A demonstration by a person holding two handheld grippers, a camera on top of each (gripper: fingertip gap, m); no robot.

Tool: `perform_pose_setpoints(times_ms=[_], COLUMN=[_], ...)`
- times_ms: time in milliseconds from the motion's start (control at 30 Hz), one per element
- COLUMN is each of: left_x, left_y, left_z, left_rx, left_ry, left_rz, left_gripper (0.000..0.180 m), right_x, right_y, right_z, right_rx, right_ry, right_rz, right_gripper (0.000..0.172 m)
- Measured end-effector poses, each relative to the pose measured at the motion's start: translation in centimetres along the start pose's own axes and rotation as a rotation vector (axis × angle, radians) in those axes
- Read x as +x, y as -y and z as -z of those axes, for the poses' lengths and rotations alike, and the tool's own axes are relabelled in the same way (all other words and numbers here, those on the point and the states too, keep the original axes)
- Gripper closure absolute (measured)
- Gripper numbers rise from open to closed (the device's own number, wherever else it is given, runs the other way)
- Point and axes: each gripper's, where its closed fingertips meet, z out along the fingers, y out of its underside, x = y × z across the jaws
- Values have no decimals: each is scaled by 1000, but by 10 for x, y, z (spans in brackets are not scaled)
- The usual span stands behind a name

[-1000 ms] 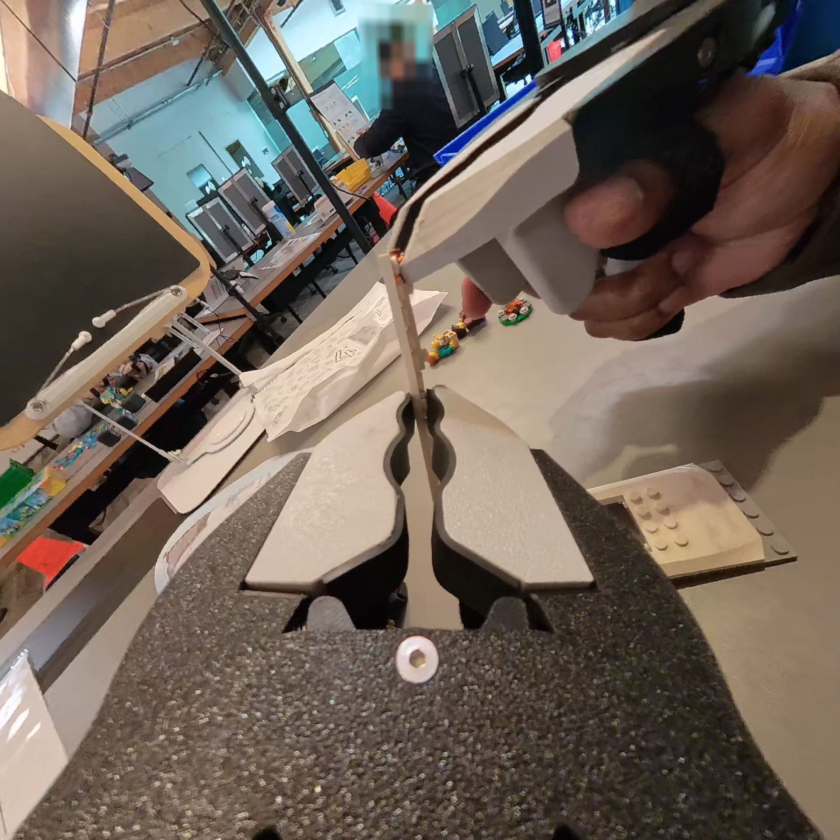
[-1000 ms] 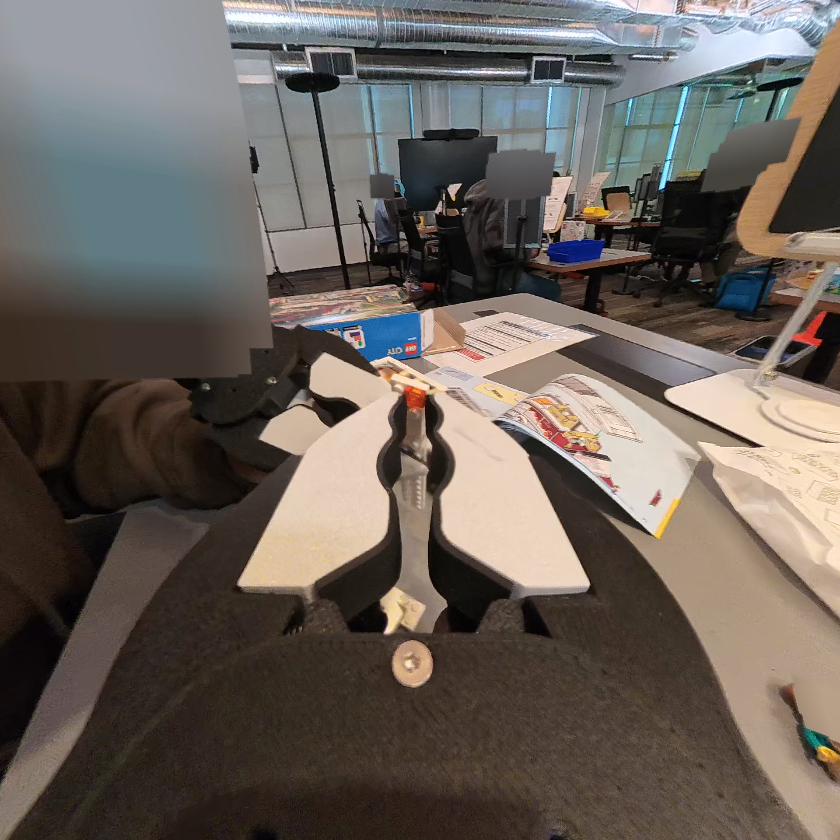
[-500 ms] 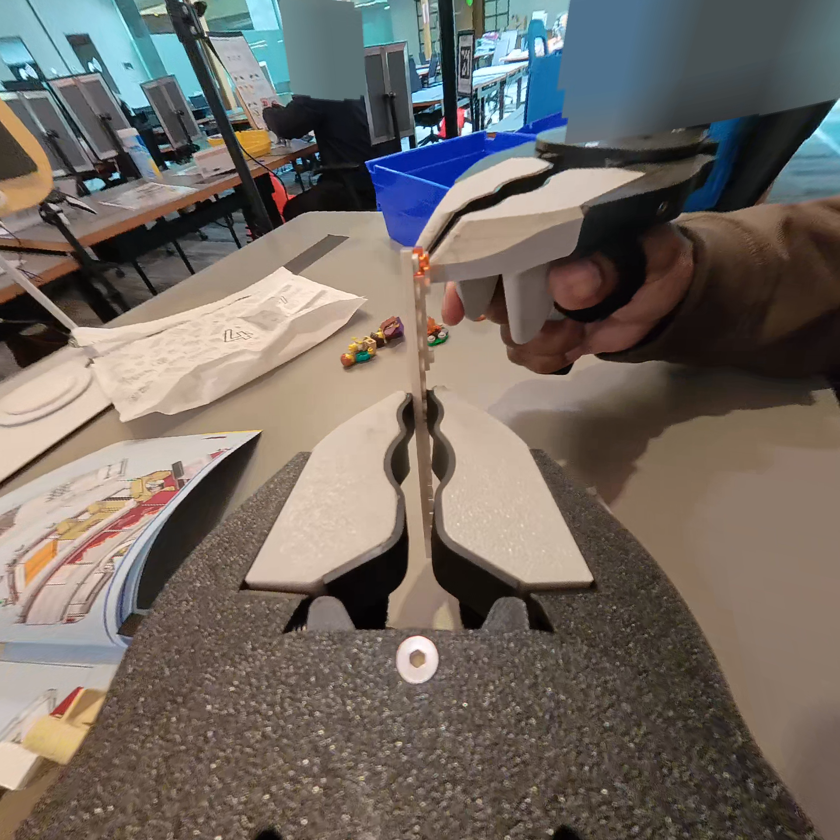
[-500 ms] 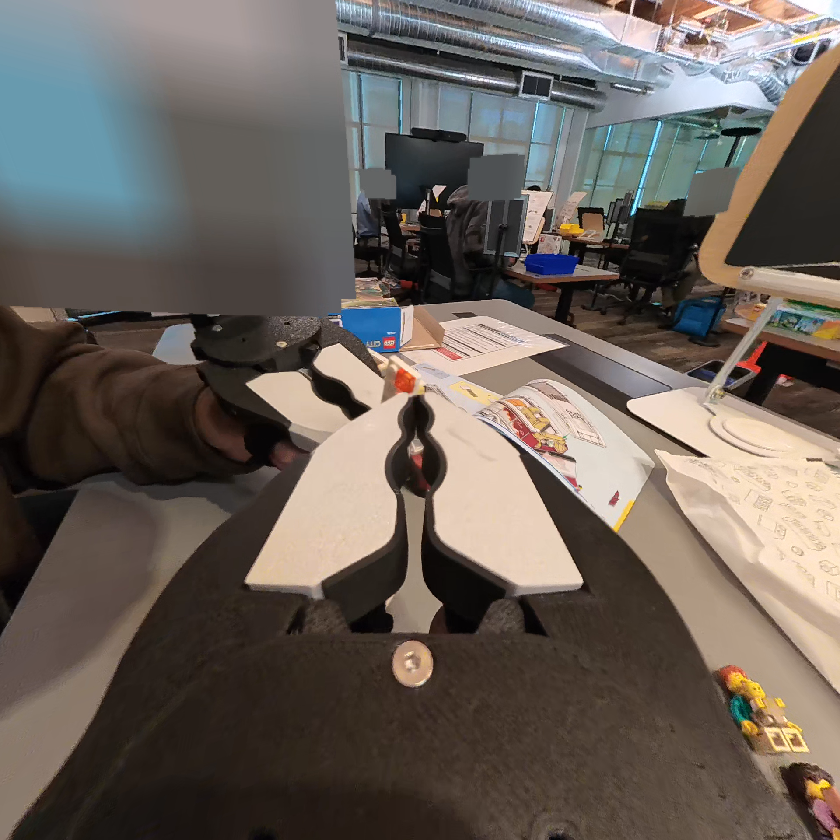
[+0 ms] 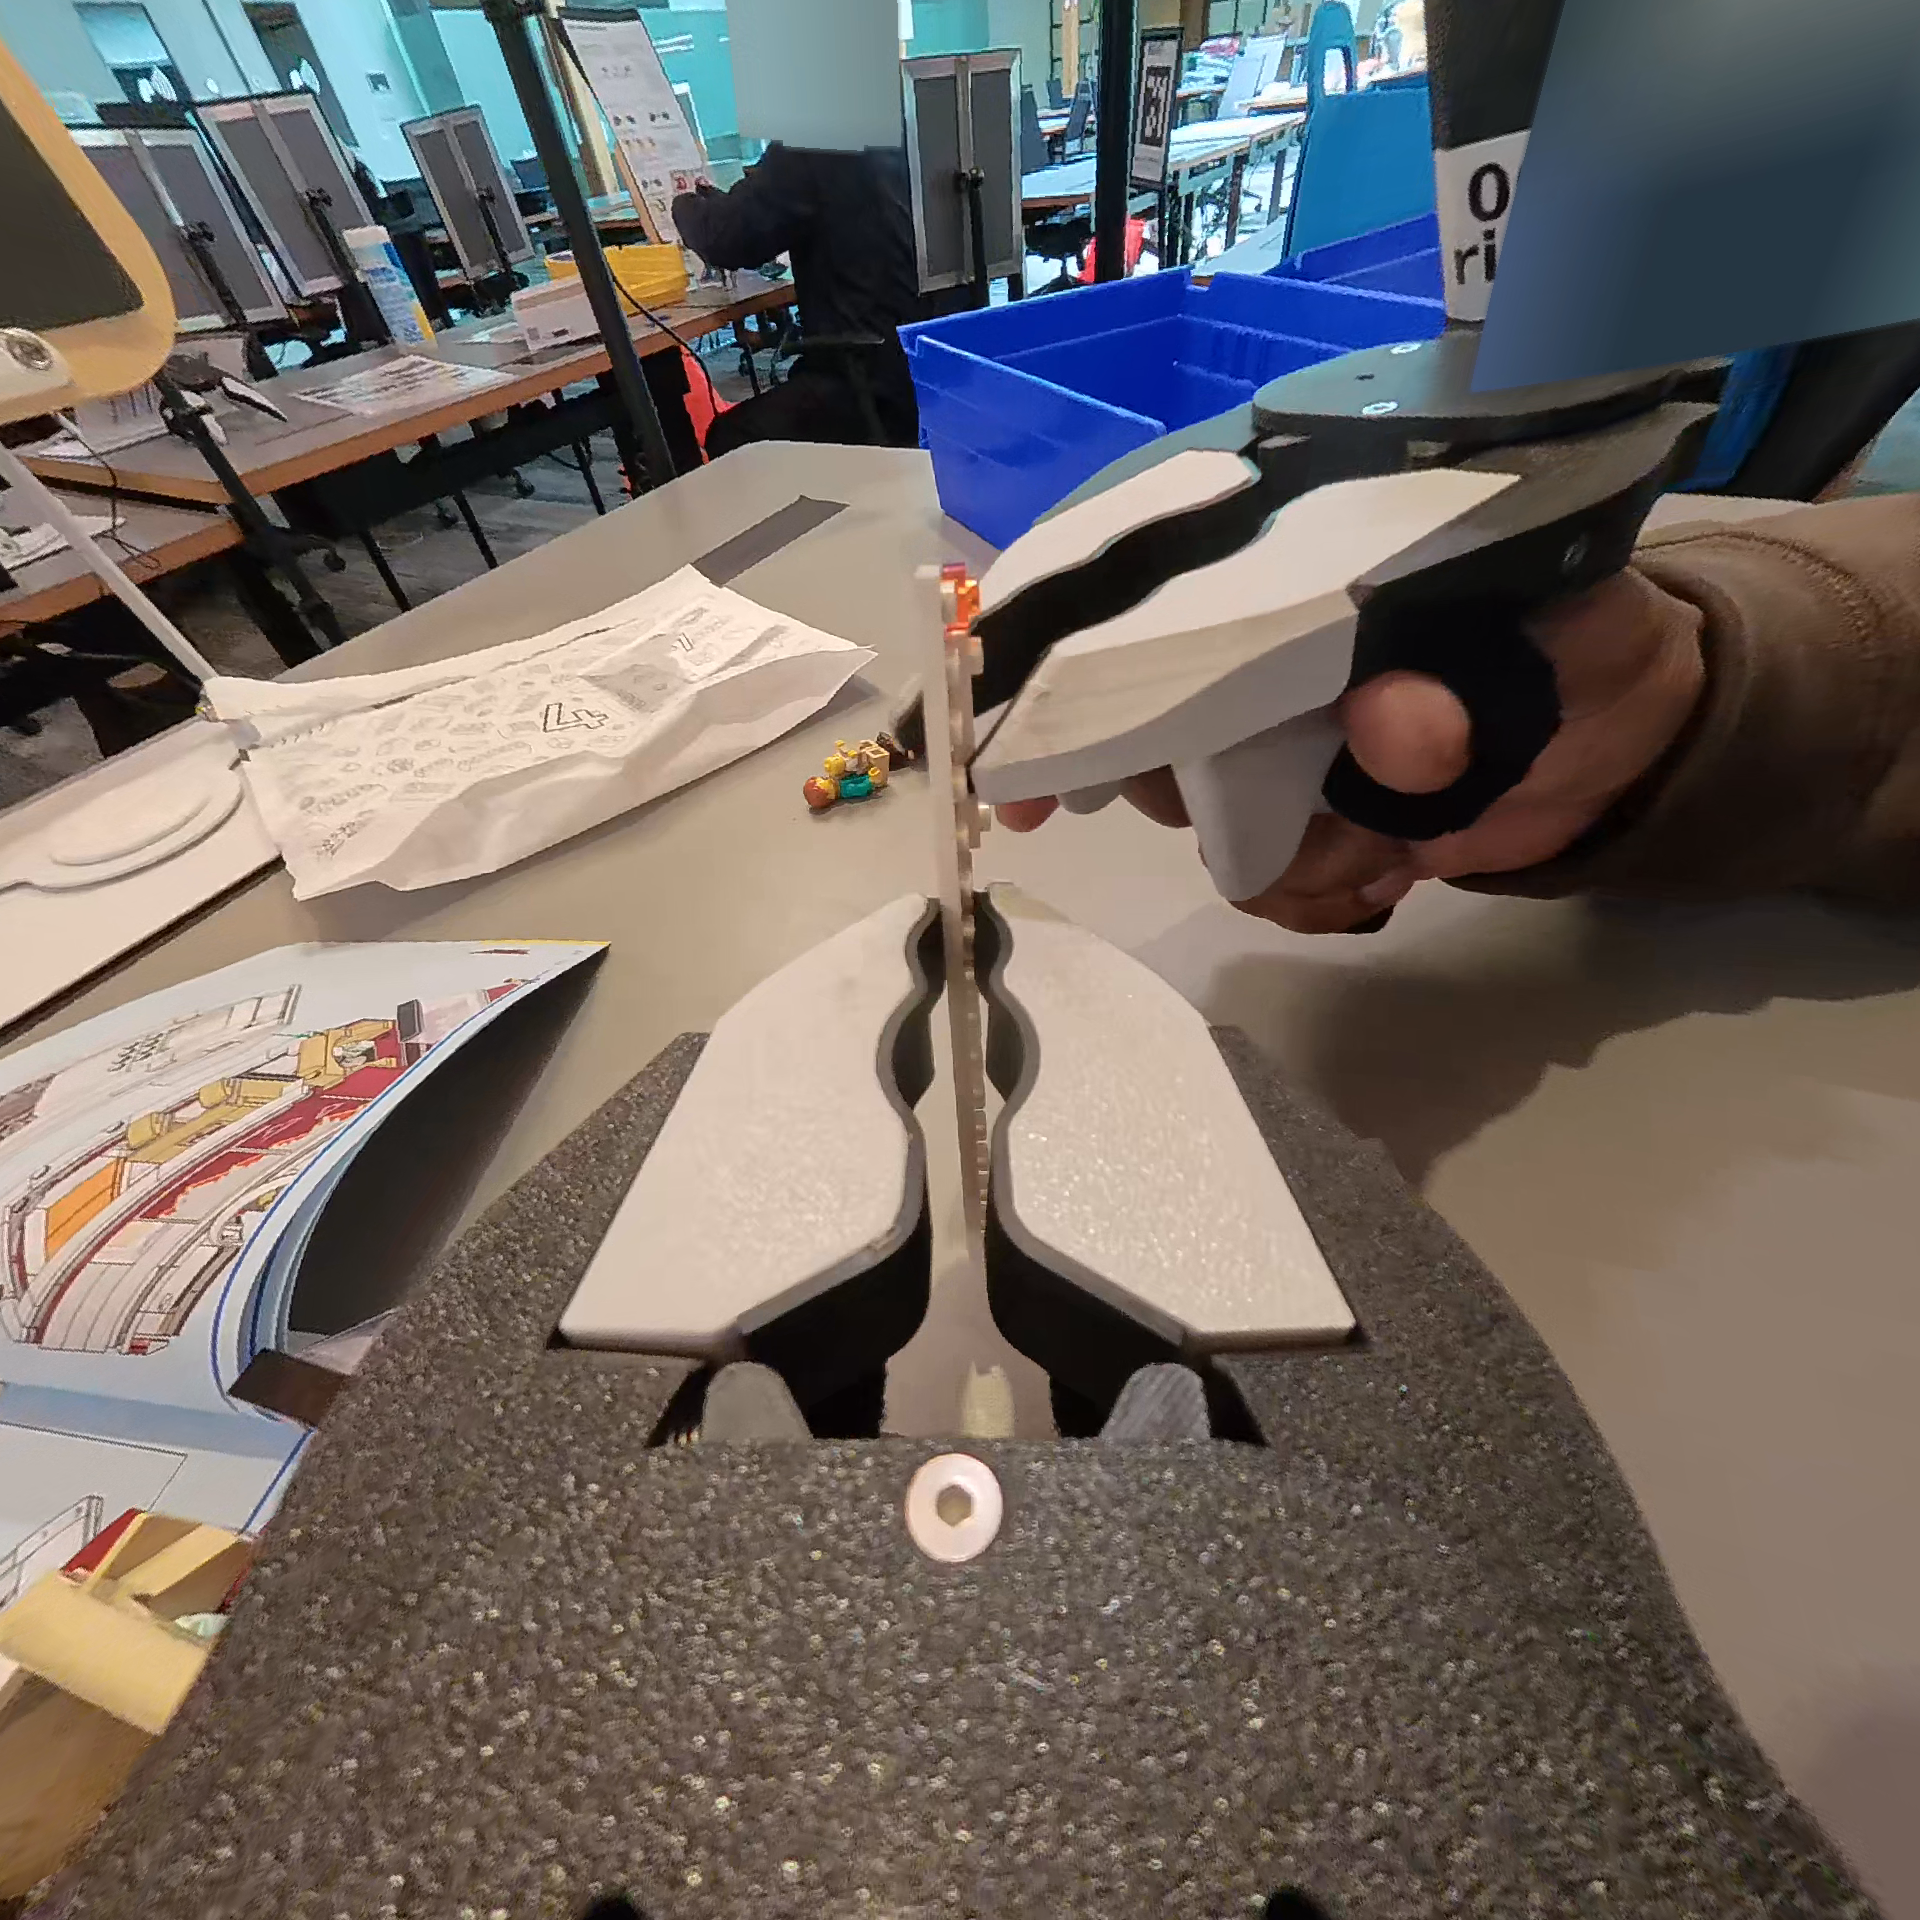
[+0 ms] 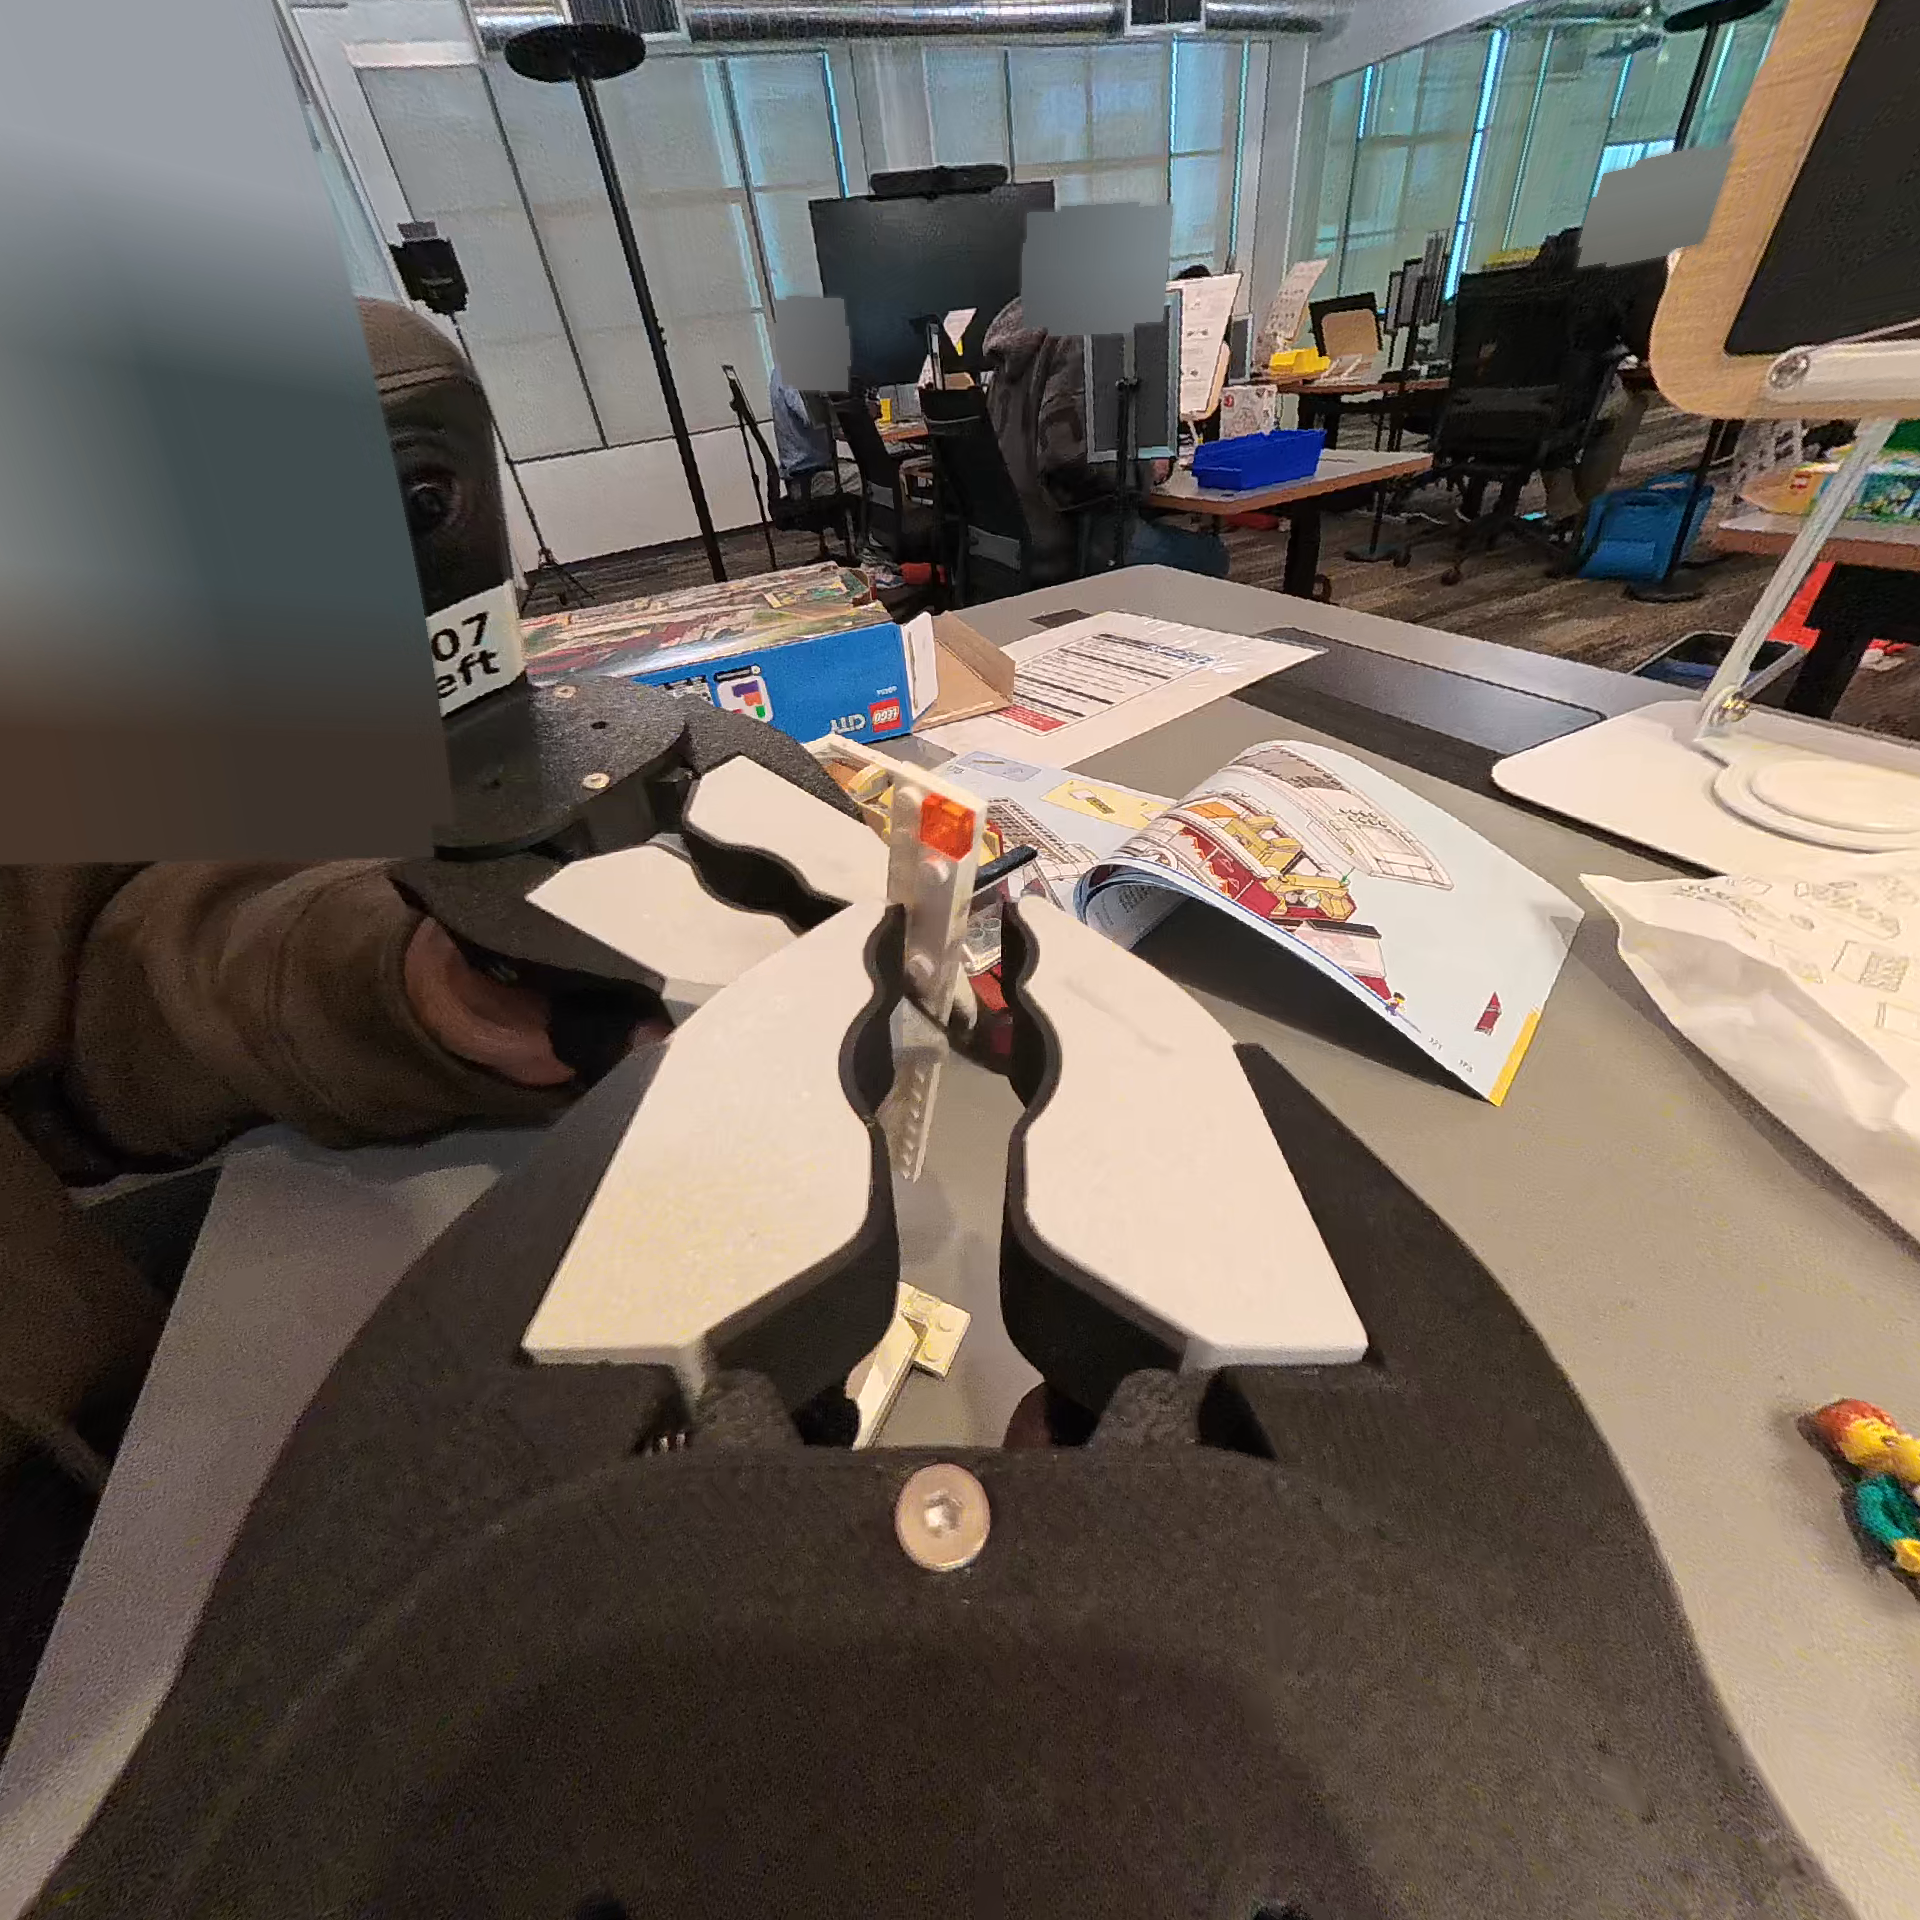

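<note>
1. Long thin grey studded plate (image 5: 958, 831): held clear of the tabletop and standing on edge, seen edge-on in the left wrist view, with its studded face turned towards the right gripper. Its lower part sits in the left gripper and its upper end rises free.
2. Grey tabletop (image 5: 1558, 1247): carries everything listed below.
3. Blue plastic bins (image 5: 1091, 395): at the far edge, well apart from both grippers.
4. Blue printed cardboard box (image 6: 727, 665): lies flat with an end flap open, behind the left gripper.
5. Open illustrated instruction booklet (image 5: 208, 1091): just beside the left gripper, with its pages arched.
6. White printed paper bag (image 5: 520, 727): lies flat beyond the booklet.
7. Left gripper (image 5: 961, 914): its jaws are clamped on the plate, both pads against it.
8. Right gripper (image 6: 940, 914): held in a person's hand (image 5: 1507, 790). Its jaws stand apart with the plate's upper part between the tips. There is a clear gap on one side, so they are not clamped on it. In my judgement the left gripper alone is carrying the plate.
9. Small toy figures (image 5: 847, 774): lie on the tabletop beyond the plate, near the bag's corner.
10. Small pale plate piece (image 6: 914, 1351): lies loose on the tabletop under the right gripper.
11. Small orange square tile (image 6: 948, 828): seated on the plate's studded face at its top end, just above the right gripper's tips.
</note>
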Motion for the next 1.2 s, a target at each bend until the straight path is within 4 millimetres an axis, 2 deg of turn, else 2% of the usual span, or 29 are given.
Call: perform_pose_setpoints(times_ms=[367,600,833,933,1200], left_x=[4,14,20,14,3], left_y=[-3,1,3,0,-7], left_z=[-1,1,2,0,-3], left_rx=[-18,4,28,22,-22], left_ry=[-28,-175,-325,-273,-86], left_rz=[-17,137,391,393,217], left_gripper=[176,176,176,176,176], right_x=[-2,-6,-6,-1,4], right_y=[-3,-2,-2,-7,-13], right_z=[2,5,5,2,-1], right_rx=[-34,-41,-30,-58,-87], right_ry=[18,103,150,107,28], right_rz=[80,28,-72,-63,-40], right_gripper=[162,163,162,162,159])
